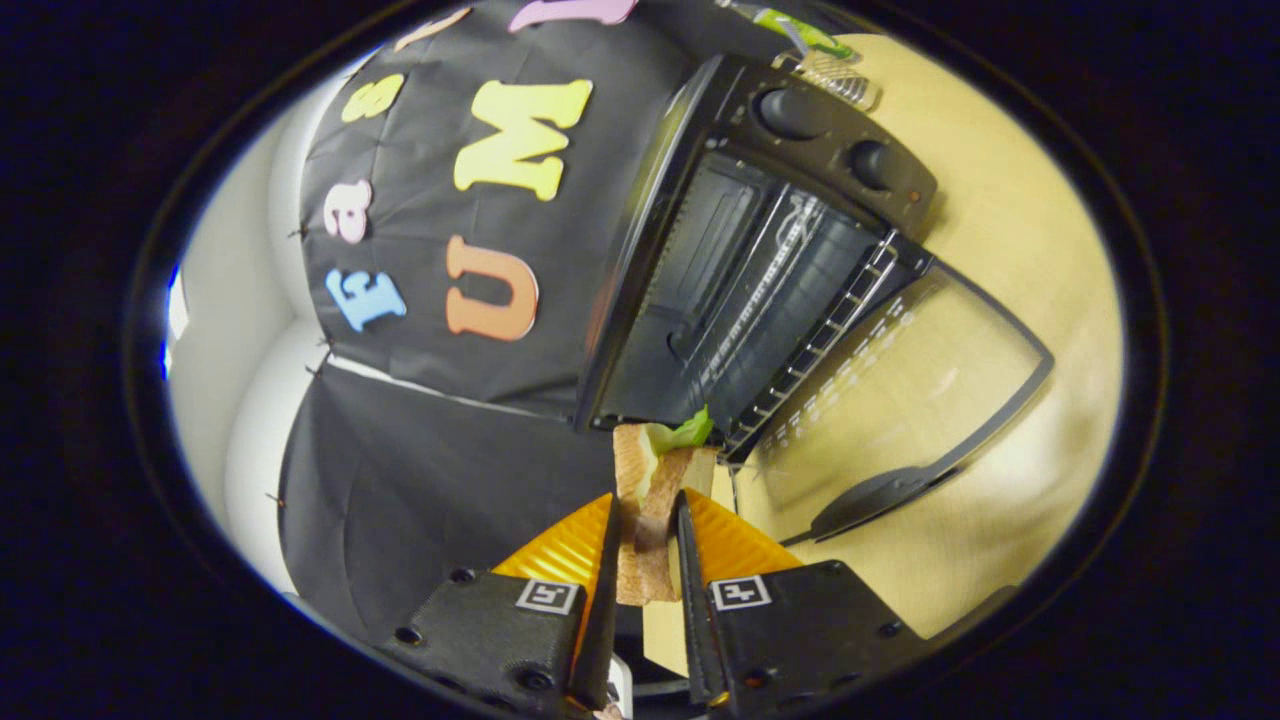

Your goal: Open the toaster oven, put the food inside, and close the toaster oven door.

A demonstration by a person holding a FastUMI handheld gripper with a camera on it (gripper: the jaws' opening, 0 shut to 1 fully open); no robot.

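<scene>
— Status of the tool (pixel 645 540)?

— Nearly closed; both fingers (pixel 560 550) press the sides of a sandwich (pixel 655 490), which stands on edge between them with a green leaf at its far end.

— And the toaster oven (pixel 760 260)?

— It stands on the wooden table (pixel 1000 200), just beyond the sandwich. Its glass door (pixel 900 390) is folded fully down, the wire rack (pixel 800 300) visible inside, two knobs (pixel 795 110) on the panel beside the cavity. The sandwich's leafy end is at the oven's open mouth, near the door hinge.
</scene>
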